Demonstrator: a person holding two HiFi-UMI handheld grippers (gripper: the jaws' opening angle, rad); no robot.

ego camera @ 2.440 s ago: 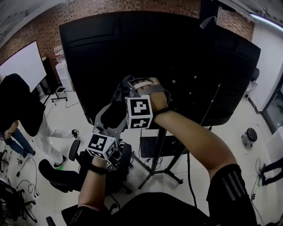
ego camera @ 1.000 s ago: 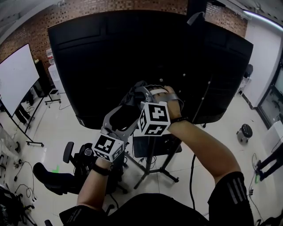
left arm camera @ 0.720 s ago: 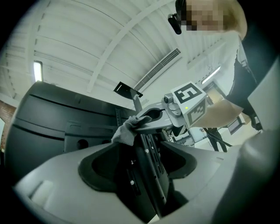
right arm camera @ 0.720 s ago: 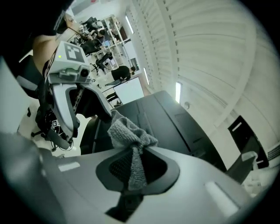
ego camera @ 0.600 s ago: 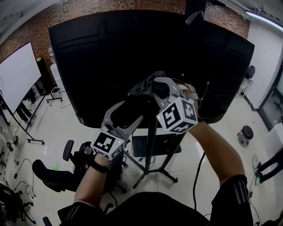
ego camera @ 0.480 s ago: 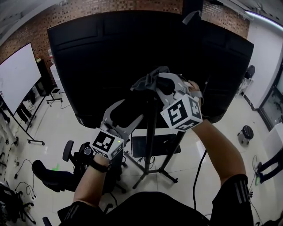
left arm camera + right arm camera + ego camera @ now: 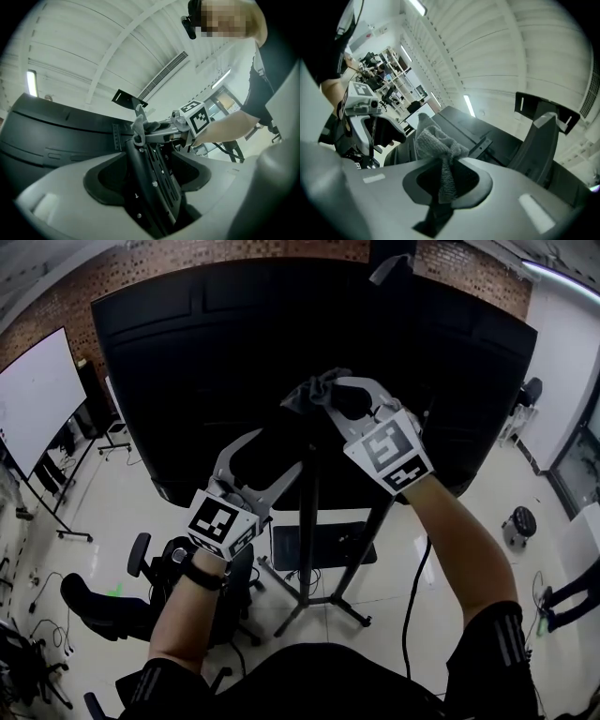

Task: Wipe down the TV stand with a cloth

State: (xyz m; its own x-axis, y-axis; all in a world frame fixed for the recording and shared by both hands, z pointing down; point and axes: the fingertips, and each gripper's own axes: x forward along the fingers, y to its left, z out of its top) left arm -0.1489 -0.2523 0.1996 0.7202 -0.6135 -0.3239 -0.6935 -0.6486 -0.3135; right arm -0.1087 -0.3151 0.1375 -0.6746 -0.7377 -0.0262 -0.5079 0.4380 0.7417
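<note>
The TV stand's black column (image 7: 307,521) rises behind the big black TV (image 7: 206,362). My left gripper (image 7: 286,451) is shut round that column, which fills the gap between its jaws in the left gripper view (image 7: 147,173). A grey cloth (image 7: 314,390) is bunched at the top of the column, with my right gripper (image 7: 328,401) shut on it. In the right gripper view the cloth (image 7: 438,145) hangs out of the shut jaws. The left gripper view shows the cloth (image 7: 139,126) pressed against the column's upper end.
The stand's legs and black shelf (image 7: 323,545) spread on the pale floor below my arms. A black office chair (image 7: 103,606) sits at lower left, a whiteboard (image 7: 42,390) at far left, a small stool (image 7: 518,521) at right. A cable (image 7: 412,587) hangs by the stand.
My right gripper has carried the cloth up and to the right, from beside the left gripper to the column's top. The left gripper has kept its hold on the column.
</note>
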